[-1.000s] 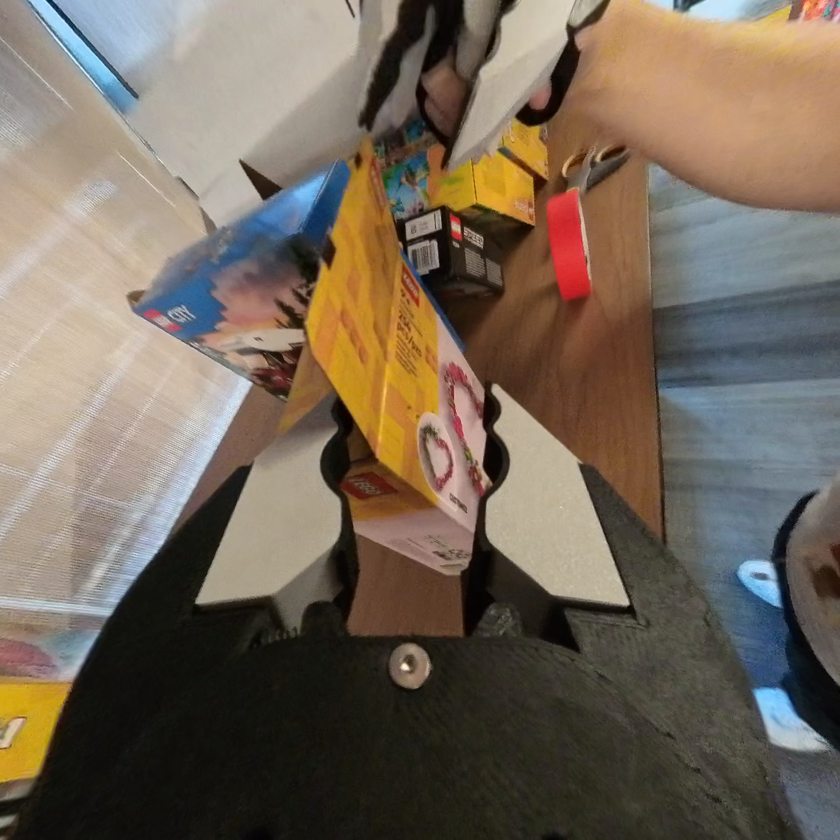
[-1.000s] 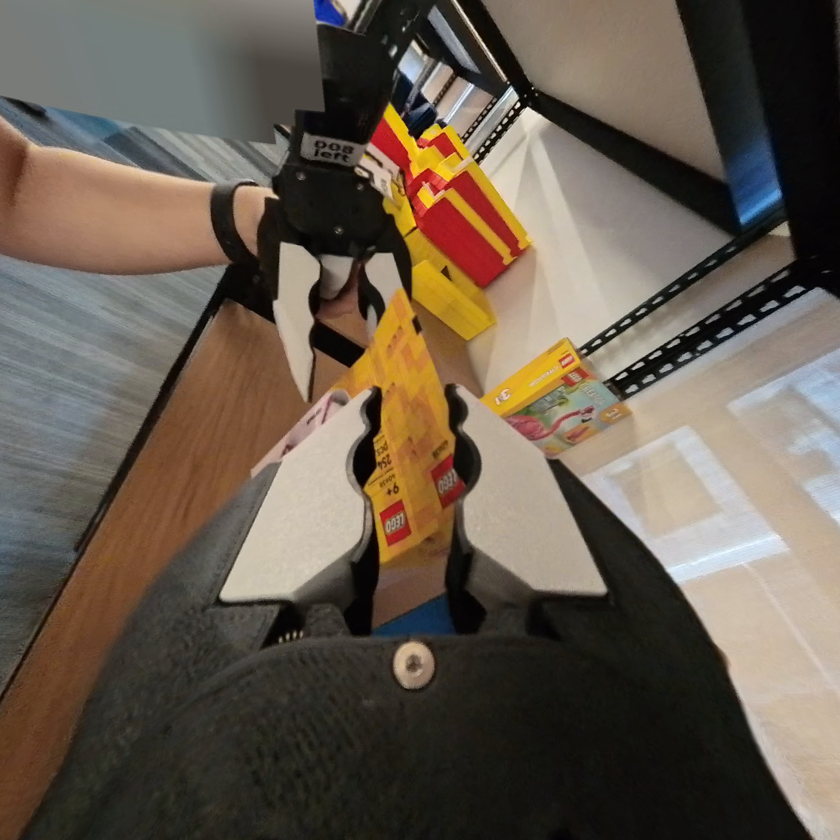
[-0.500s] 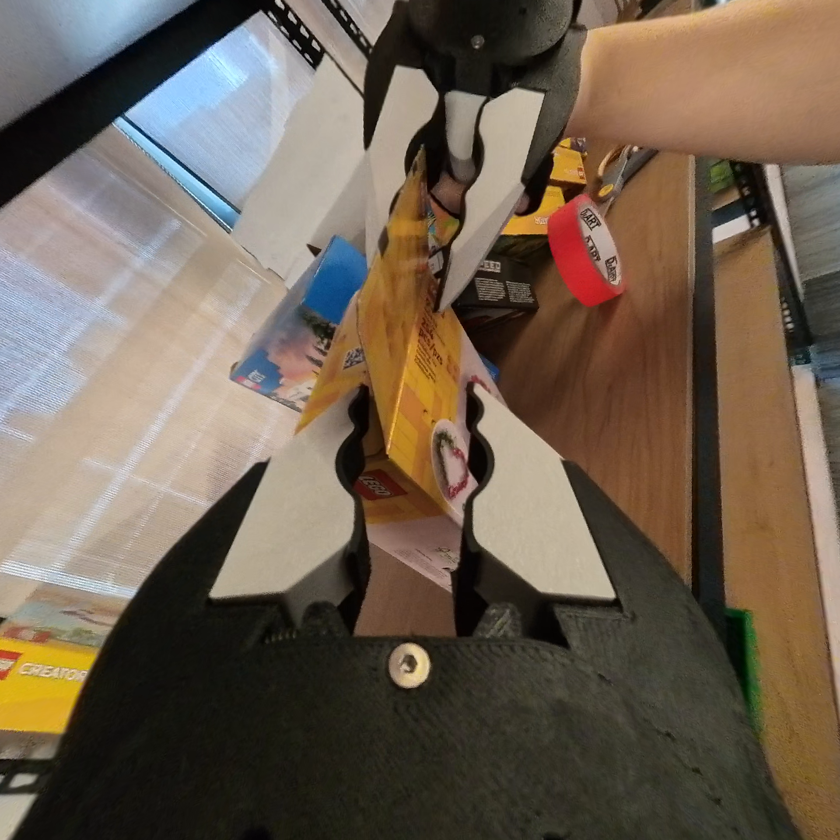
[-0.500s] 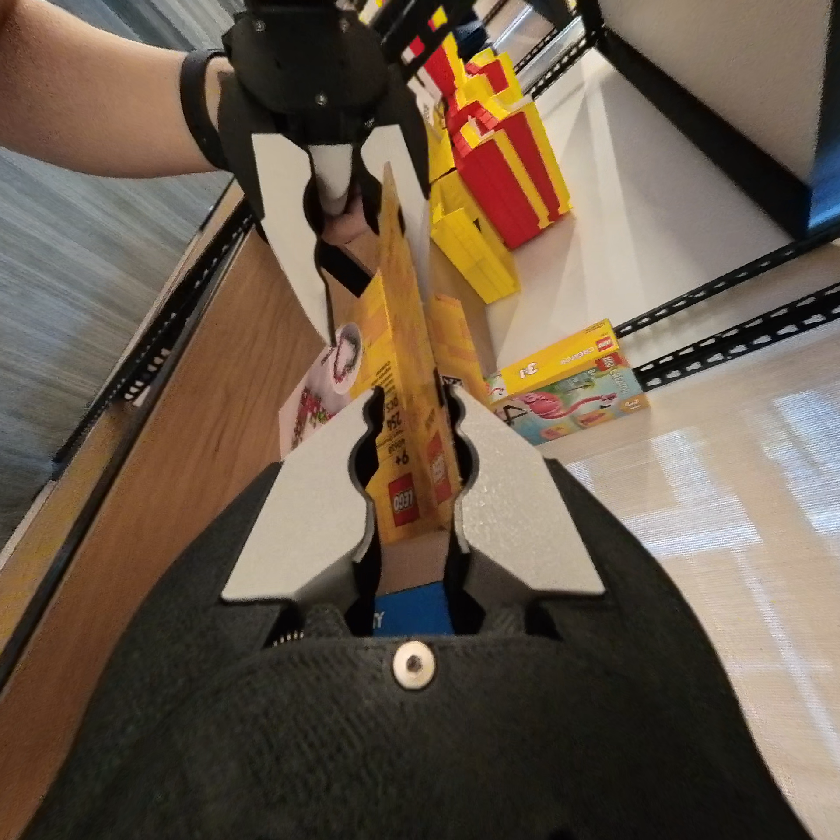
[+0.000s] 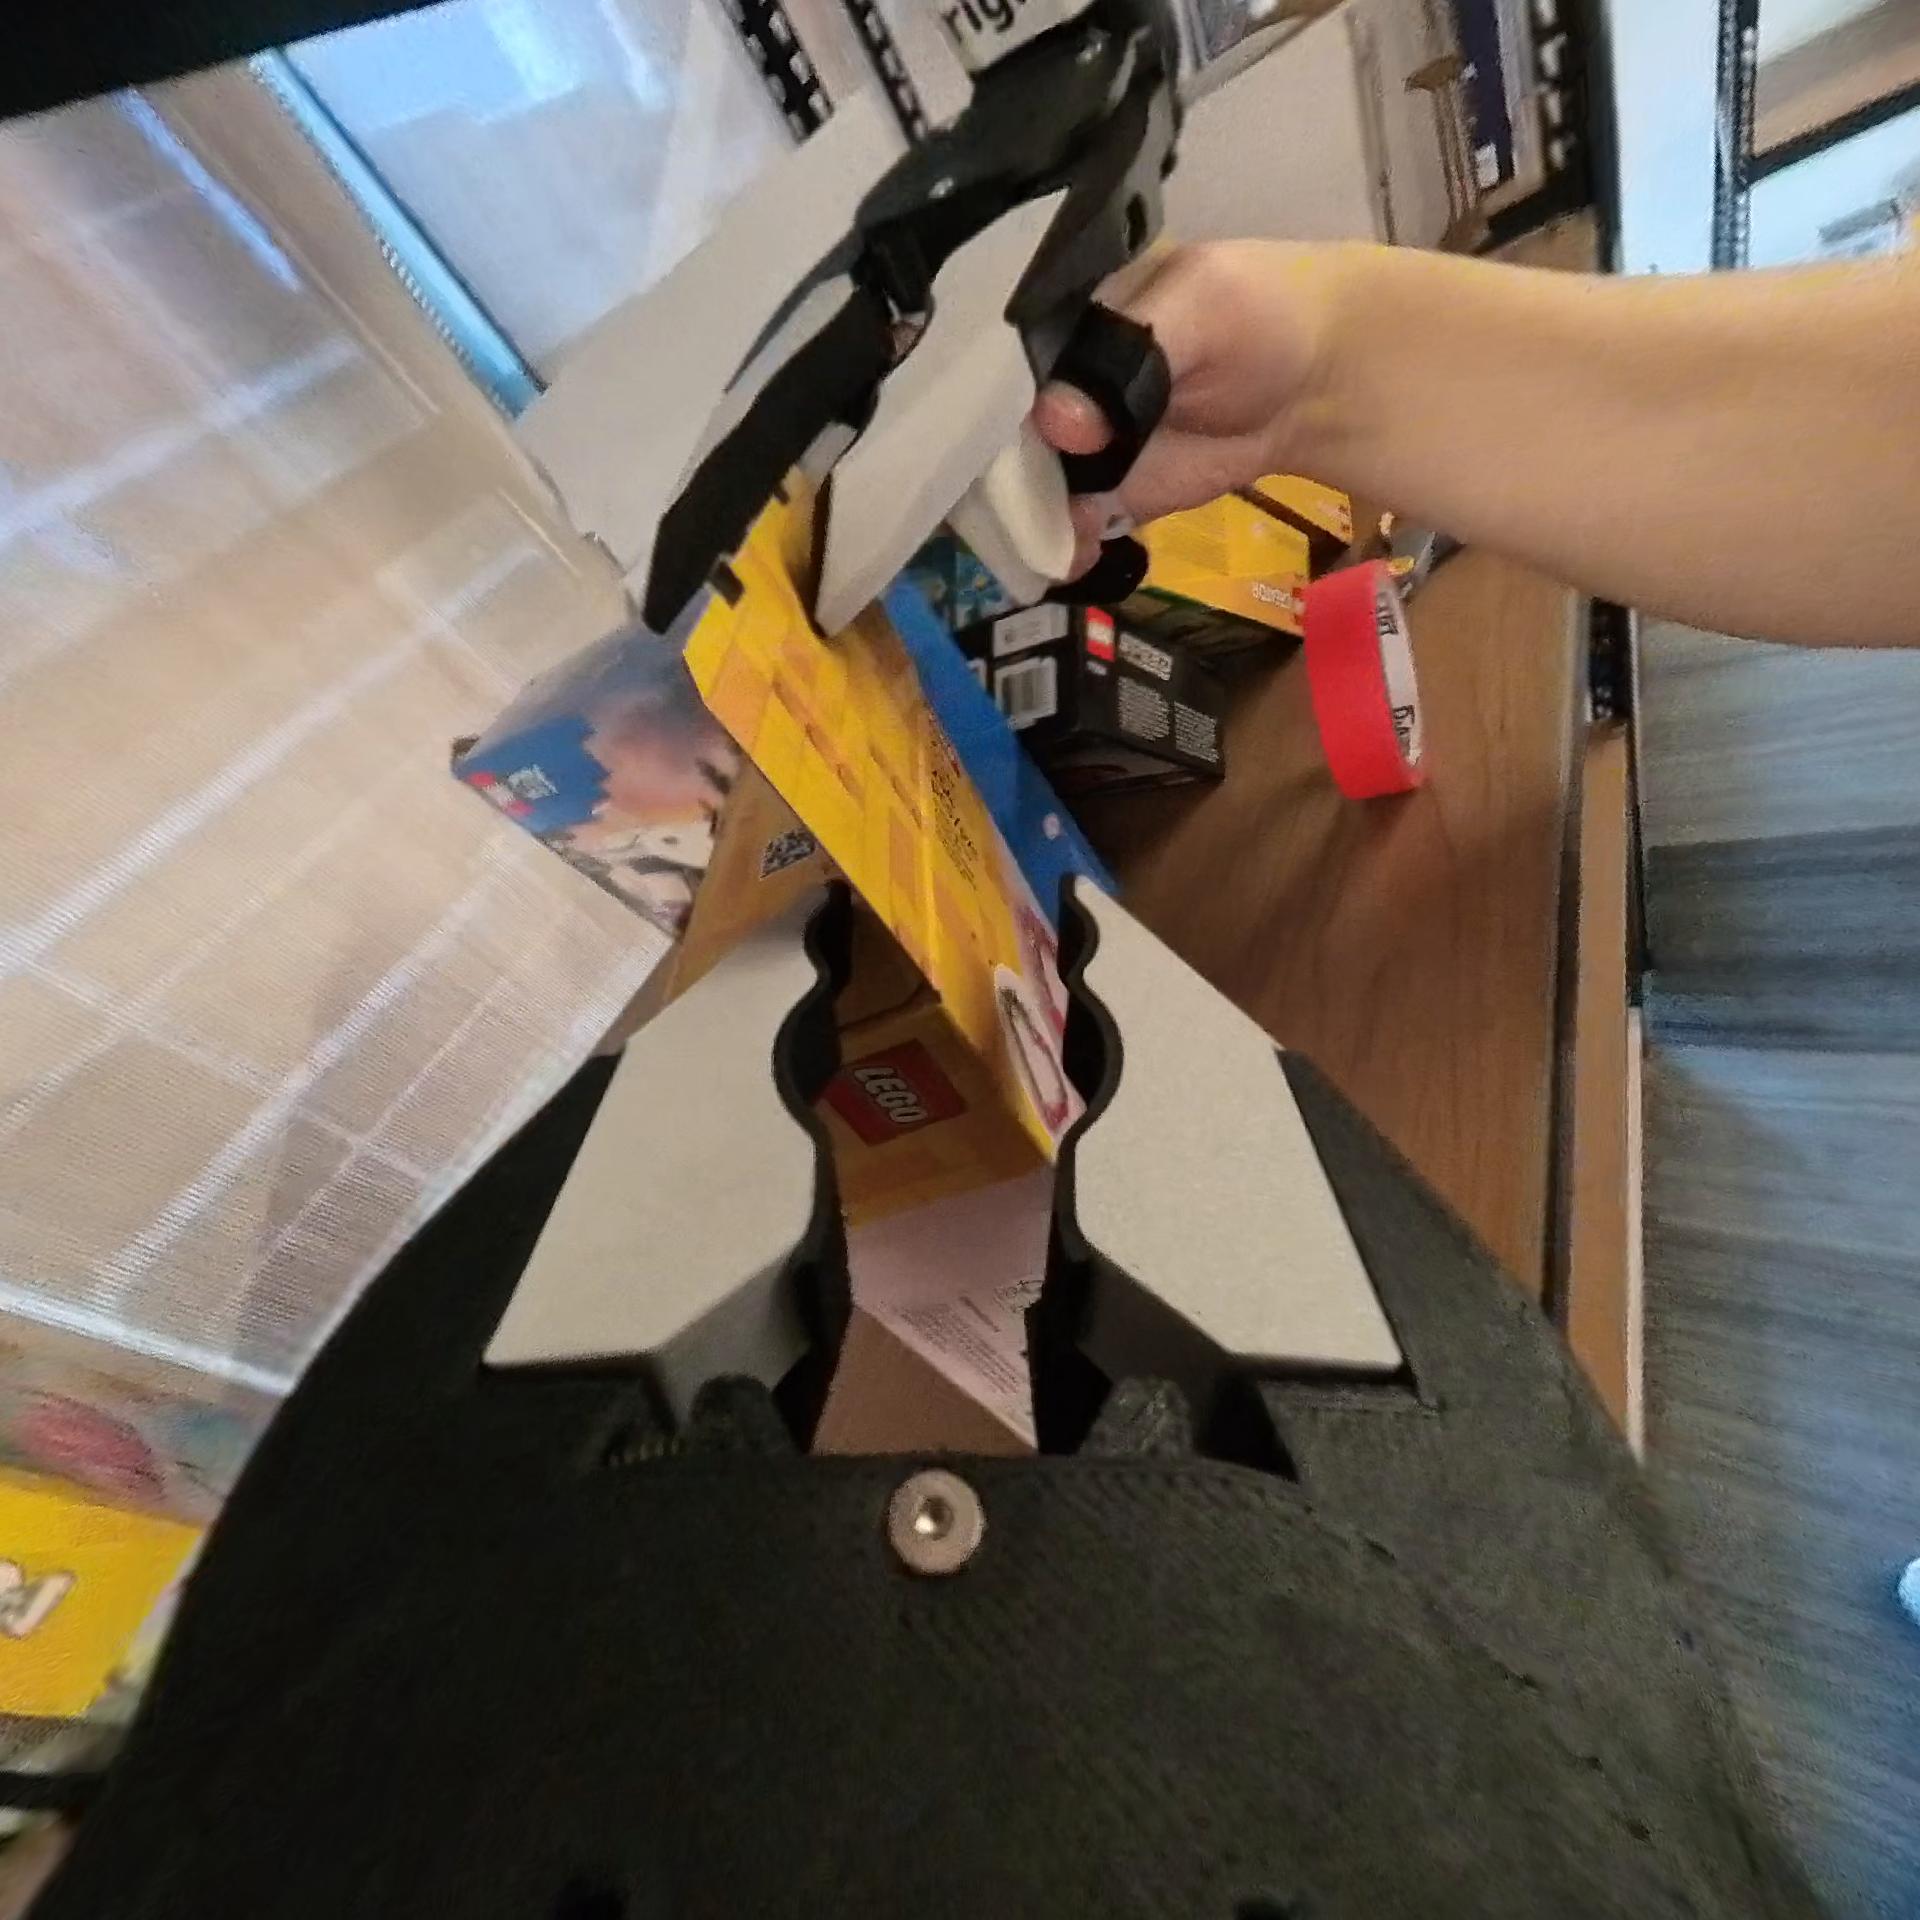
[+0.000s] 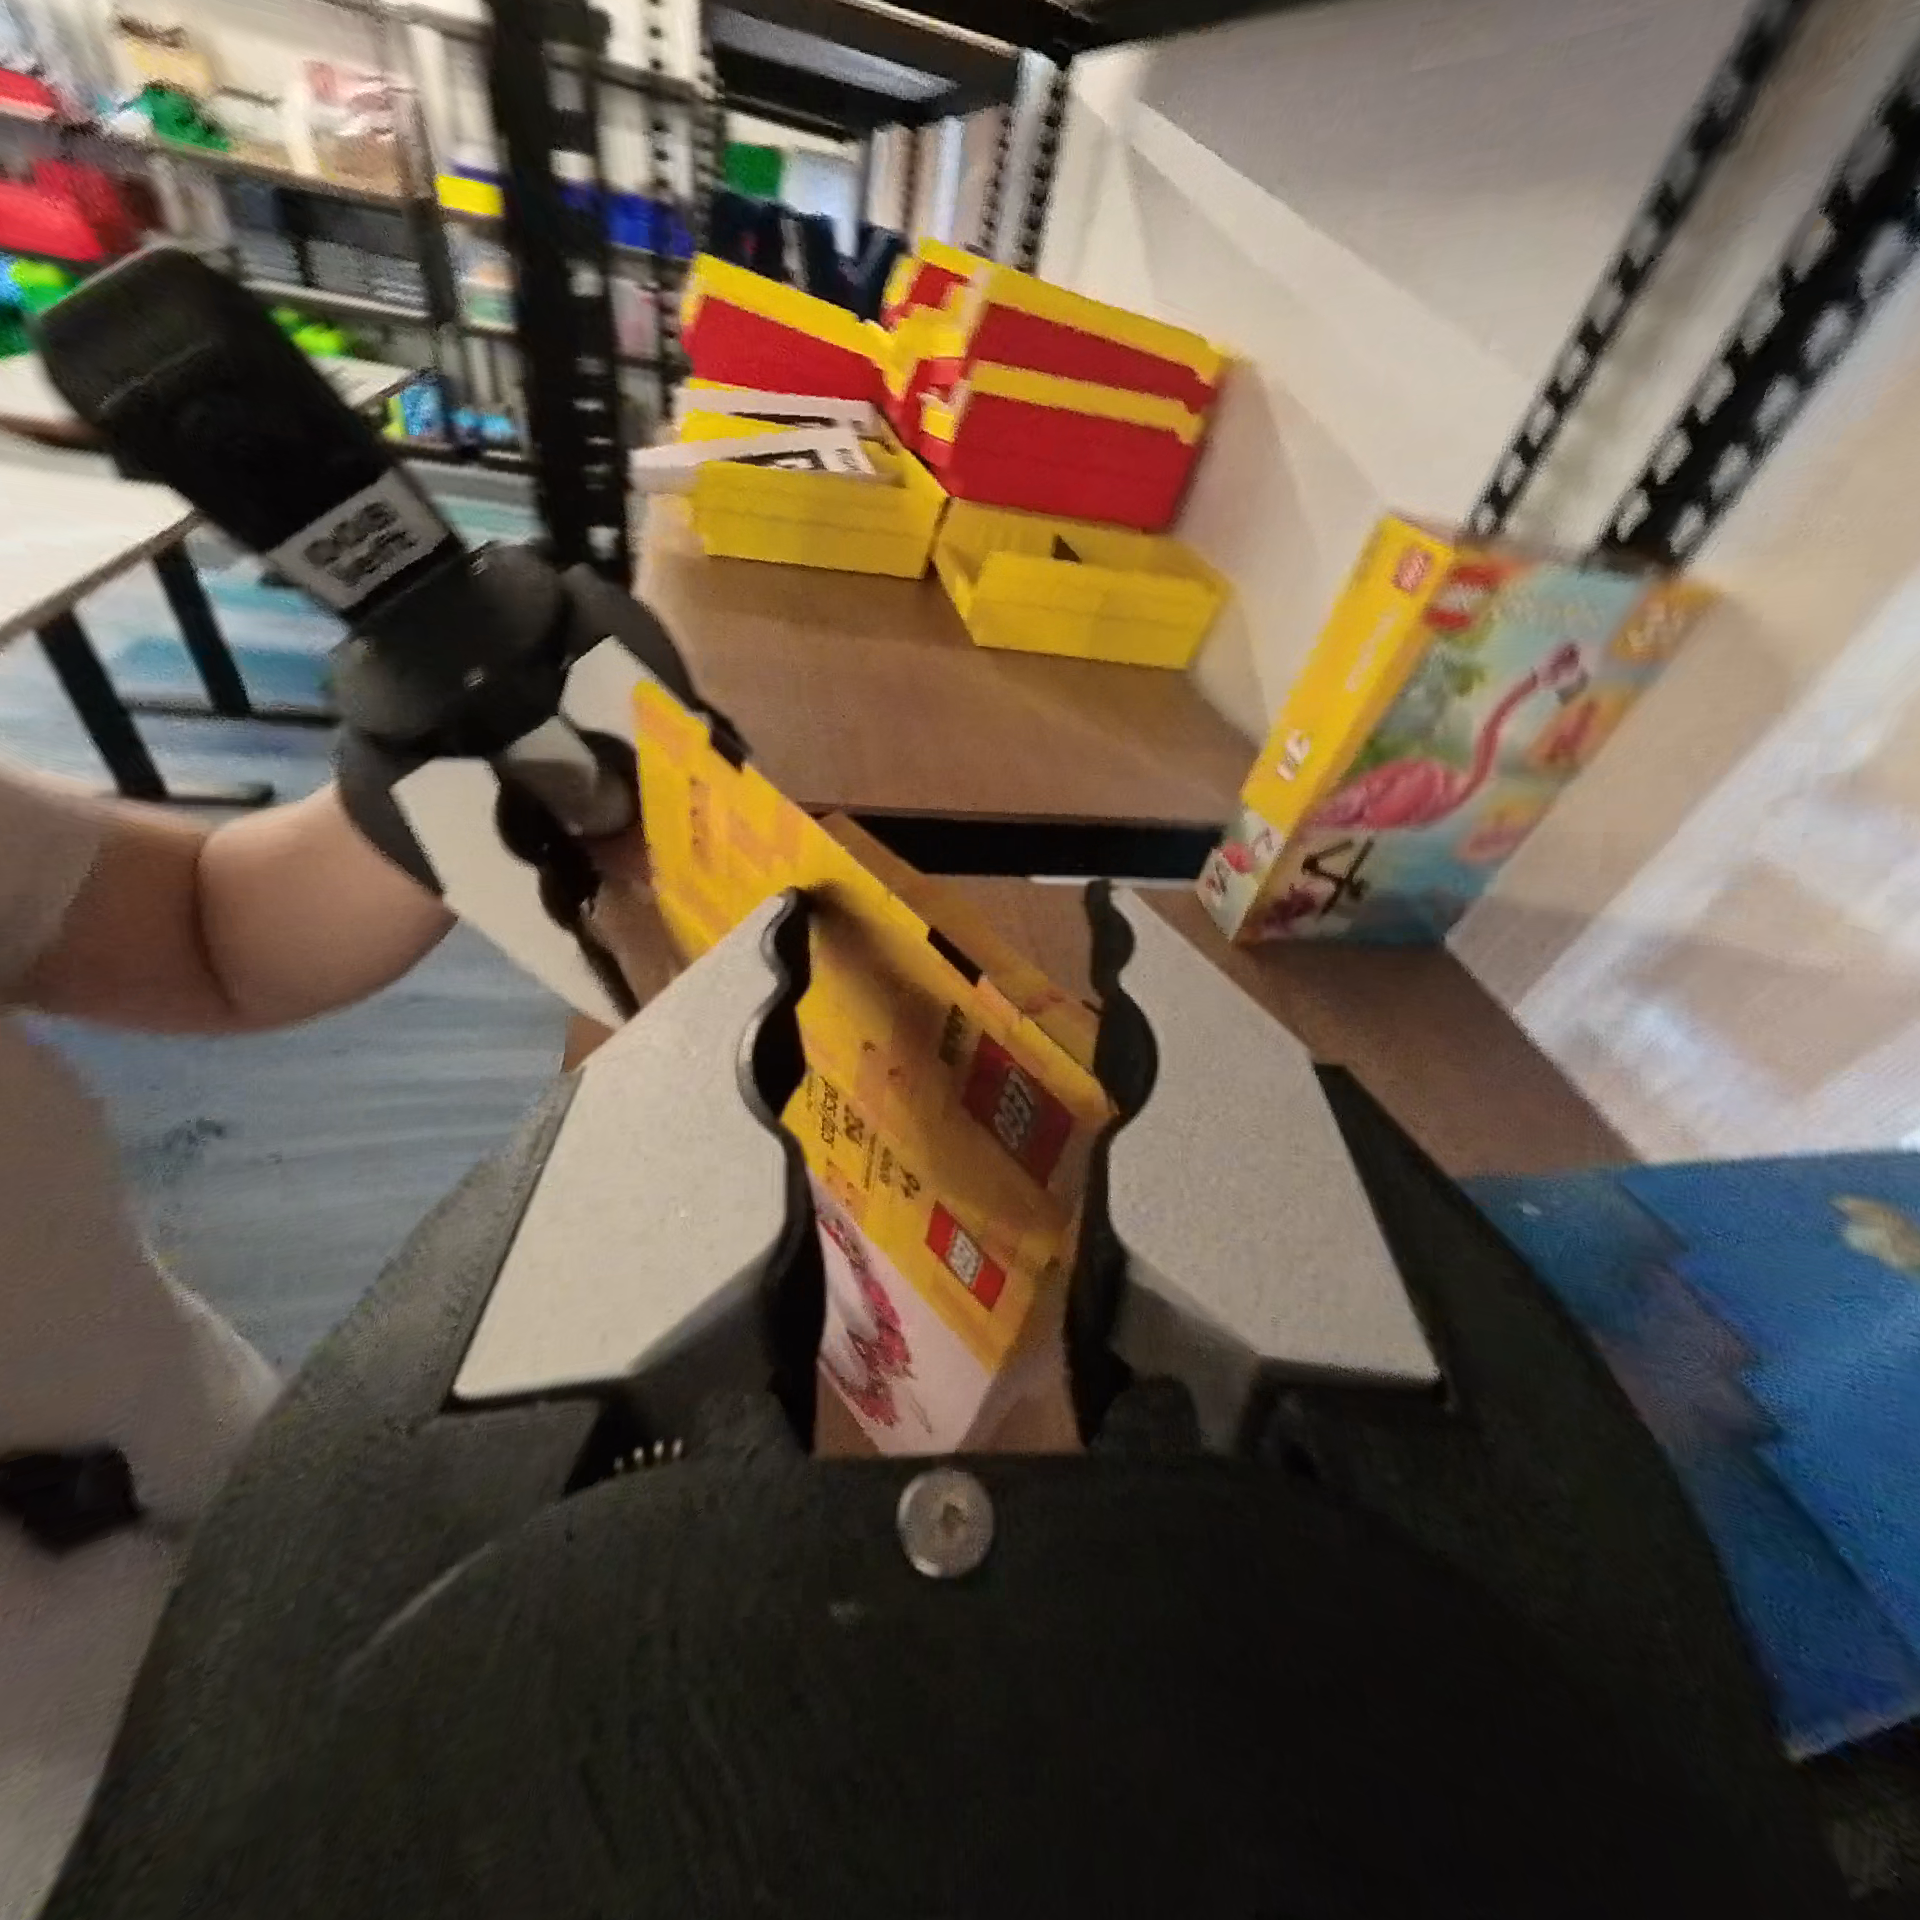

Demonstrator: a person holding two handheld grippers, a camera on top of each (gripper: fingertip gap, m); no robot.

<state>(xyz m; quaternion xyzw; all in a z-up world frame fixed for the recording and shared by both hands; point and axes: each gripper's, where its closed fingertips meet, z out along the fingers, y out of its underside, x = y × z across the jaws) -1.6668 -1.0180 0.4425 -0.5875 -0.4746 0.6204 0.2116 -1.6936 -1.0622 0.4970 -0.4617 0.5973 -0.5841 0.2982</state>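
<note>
A flat yellow and white toy box (image 5: 862, 748) with pink heart pictures is held in the air above a wooden shelf (image 5: 1351, 956). My left gripper (image 5: 951, 904) is shut on its near end. My right gripper (image 5: 748, 592), held by a hand, is shut on the far end. In the right wrist view the same box (image 6: 904, 1101) sits between the fingers of my right gripper (image 6: 945, 914), and my left gripper (image 6: 675, 873) grips the far end. The box tilts between the two grippers.
On the shelf lie a red tape roll (image 5: 1361, 686), a black box (image 5: 1122, 686), a blue box (image 5: 592, 769) and yellow boxes (image 5: 1236, 551). A flamingo box (image 6: 1455, 748) stands by the wall, with yellow and red bins (image 6: 1039, 457) behind. It is some 20 centimetres from my left tips to the red tape roll (image 5: 1361, 686).
Both grippers have kept hold of the box and turned with it. The box now lies more slanted, and both views have swung to a more upright look at the shelf.
</note>
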